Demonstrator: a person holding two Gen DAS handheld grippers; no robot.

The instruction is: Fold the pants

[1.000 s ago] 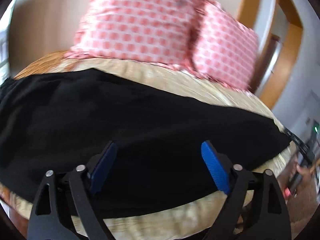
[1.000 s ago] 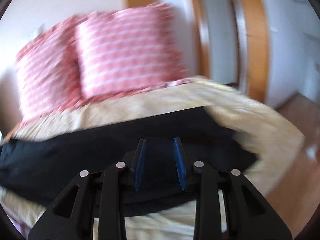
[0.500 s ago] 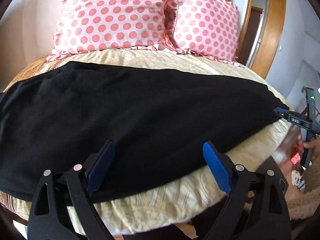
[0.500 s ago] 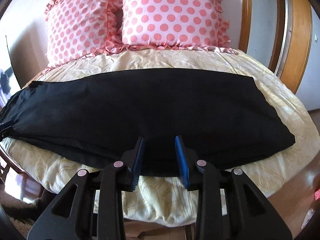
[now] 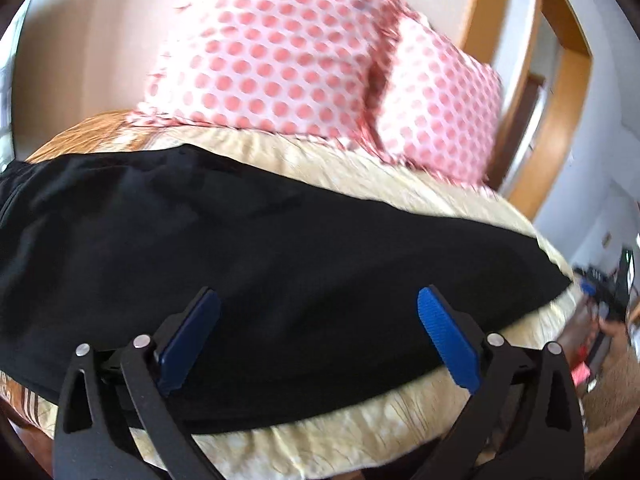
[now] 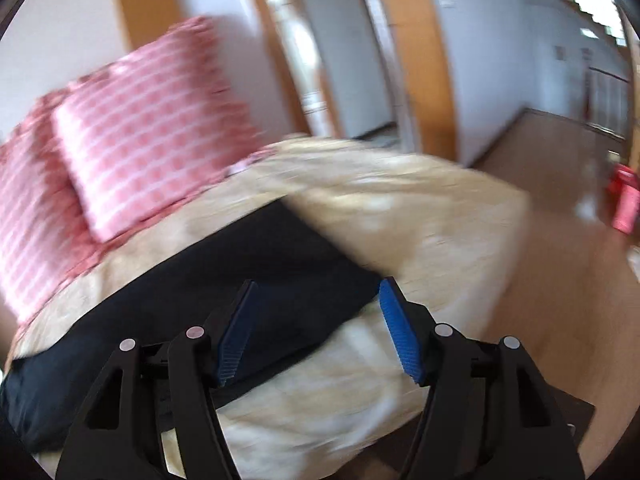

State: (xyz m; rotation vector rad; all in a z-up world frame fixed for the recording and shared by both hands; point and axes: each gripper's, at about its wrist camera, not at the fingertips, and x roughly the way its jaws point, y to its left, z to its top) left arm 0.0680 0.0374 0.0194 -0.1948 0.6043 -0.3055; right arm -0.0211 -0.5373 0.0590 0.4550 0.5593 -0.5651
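Both sets of blue-padded fingers stand spread with nothing between them: the left gripper wide apart over the pants, the right gripper parted where half a second ago its pads were nearly together. That opening, and its swing toward the pants' right end, suggests it is readying a grab there, so the fold looks not yet begun. The bed, with its yellow cover, carries the black pants laid flat lengthwise across it, the two pink spotted pillows behind. The right view is smeared by motion, so the hem's edge is hard to make out; the pants' left end runs out of frame.
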